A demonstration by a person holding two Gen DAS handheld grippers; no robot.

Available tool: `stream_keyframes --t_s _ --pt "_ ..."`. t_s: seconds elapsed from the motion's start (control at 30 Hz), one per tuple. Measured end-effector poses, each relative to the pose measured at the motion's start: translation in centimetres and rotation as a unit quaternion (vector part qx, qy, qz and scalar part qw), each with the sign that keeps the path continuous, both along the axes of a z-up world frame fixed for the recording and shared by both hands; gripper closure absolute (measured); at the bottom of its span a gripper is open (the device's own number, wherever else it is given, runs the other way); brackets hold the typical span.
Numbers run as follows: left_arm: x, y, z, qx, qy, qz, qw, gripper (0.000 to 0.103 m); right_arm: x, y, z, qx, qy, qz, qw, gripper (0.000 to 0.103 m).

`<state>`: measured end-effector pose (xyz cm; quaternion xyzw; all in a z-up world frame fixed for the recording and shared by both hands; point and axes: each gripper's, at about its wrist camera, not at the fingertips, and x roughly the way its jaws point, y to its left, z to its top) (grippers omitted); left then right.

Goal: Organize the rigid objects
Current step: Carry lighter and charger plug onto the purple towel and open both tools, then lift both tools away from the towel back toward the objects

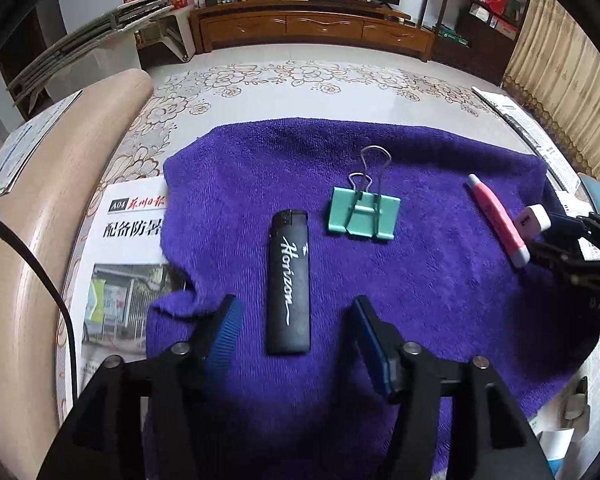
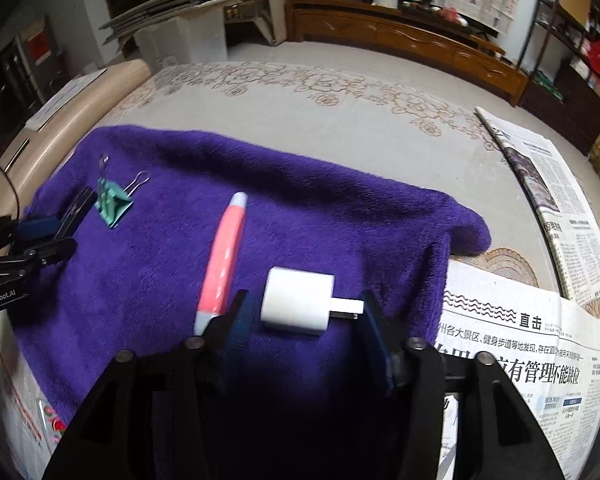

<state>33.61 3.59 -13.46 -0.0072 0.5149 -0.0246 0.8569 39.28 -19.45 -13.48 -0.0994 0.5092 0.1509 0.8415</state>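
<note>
Spread over a newspaper-strewn desk point(image 1: 316, 92), a purple towel point(image 1: 420, 300) carries lighter point(image 1: 288, 284), binder clip point(image 1: 363, 213), pen point(image 2: 223, 256) and charger point(image 2: 298, 305) in a row, apparently sorted, both hand-held grippers, left point(image 1: 296, 308) and right point(image 2: 305, 306), released.

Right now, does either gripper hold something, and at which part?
Nothing is held. The lighter lies on the towel between the open left gripper's fingers, untouched. The charger lies between the open right gripper's fingers.
</note>
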Motion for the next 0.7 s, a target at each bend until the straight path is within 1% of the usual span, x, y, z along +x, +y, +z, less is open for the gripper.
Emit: stream_keyframes --t_s 0.03,0.1,0.13,0.23,0.3,0.33,0.43,0.5,0.63,0.7 --pt "-0.4 0.0 0.2 -0.008 -0.001 -0.001 1.0 0.037 -0.4 0.1 0.1 -0.005 -0.001 0.004 1.0 0.036" --pt "-1.1 -0.1 0.6 -0.013 -0.003 -0.001 0.9999 0.029 -1.2 0.2 0.5 -0.011 0.0 0.006 1.0 0.034" --pt "-1.4 -0.3 0.9 -0.016 -0.005 -0.001 0.9999 0.027 -1.6 0.1 0.9 -0.006 -0.003 0.004 1.0 0.032" --pt "-3.1 -0.5 2.1 -0.028 -0.017 0.003 0.9995 0.015 -3.0 -0.6 2.3 0.018 -0.007 -0.008 1.0 0.023" --pt "-4.6 -0.6 3.1 -0.036 -0.029 0.006 0.9989 0.001 -4.4 -1.2 3.5 0.033 -0.012 -0.022 0.999 0.012" --pt "-5.6 -0.8 3.6 -0.042 -0.036 0.007 0.9984 0.0 -5.2 -1.6 4.1 0.039 -0.012 -0.032 0.999 0.0" --pt "-8.3 -1.5 4.3 -0.056 -0.037 0.016 0.9976 0.0 -7.8 -2.7 5.6 0.061 -0.016 -0.055 0.996 0.0" --pt "-9.7 -2.1 4.4 -0.072 -0.032 0.02 0.9967 0.0 -10.3 -3.6 6.5 0.075 -0.02 -0.068 0.995 0.0" --pt "-12.4 -4.1 3.9 -0.102 -0.02 0.029 0.9942 0.0 -14.5 -4.9 6.9 0.08 -0.019 -0.079 0.994 0.0" --pt "-12.8 -5.3 3.4 -0.101 -0.011 0.026 0.9945 0.0 -16.3 -5.8 6.6 0.091 -0.016 -0.089 0.992 0.0"
